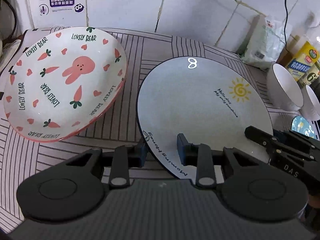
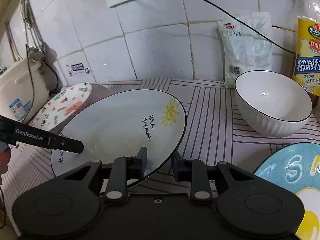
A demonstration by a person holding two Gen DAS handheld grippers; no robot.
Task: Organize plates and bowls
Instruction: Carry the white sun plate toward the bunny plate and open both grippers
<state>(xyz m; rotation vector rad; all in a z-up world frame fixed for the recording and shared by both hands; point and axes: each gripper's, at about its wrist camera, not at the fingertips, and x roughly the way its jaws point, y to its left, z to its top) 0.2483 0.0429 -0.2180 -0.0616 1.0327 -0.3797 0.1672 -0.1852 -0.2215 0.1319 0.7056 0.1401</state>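
— Pale-blue sun plate (image 1: 200,104): where is it?
— Over the striped cloth (image 1: 130,46), between the carrot-and-rabbit dish (image 1: 66,80) and the white bowl (image 2: 274,108).
— Who has it?
— Both. The left gripper (image 1: 163,150) pinches its rim near the "Morning Honey" lettering, one pad above, one below. The right gripper (image 2: 160,160) clamps the opposite edge the same way, jaws narrowed onto the rim.
— Anything else nearby?
— A turquoise plate (image 2: 290,166) at the right, and a yellow-labelled bottle (image 2: 308,56) behind the bowl.

Right gripper (image 2: 159,165) and left gripper (image 2: 79,148) clamp the sun plate (image 2: 120,124) rim; white bowl (image 2: 274,108) beside it.
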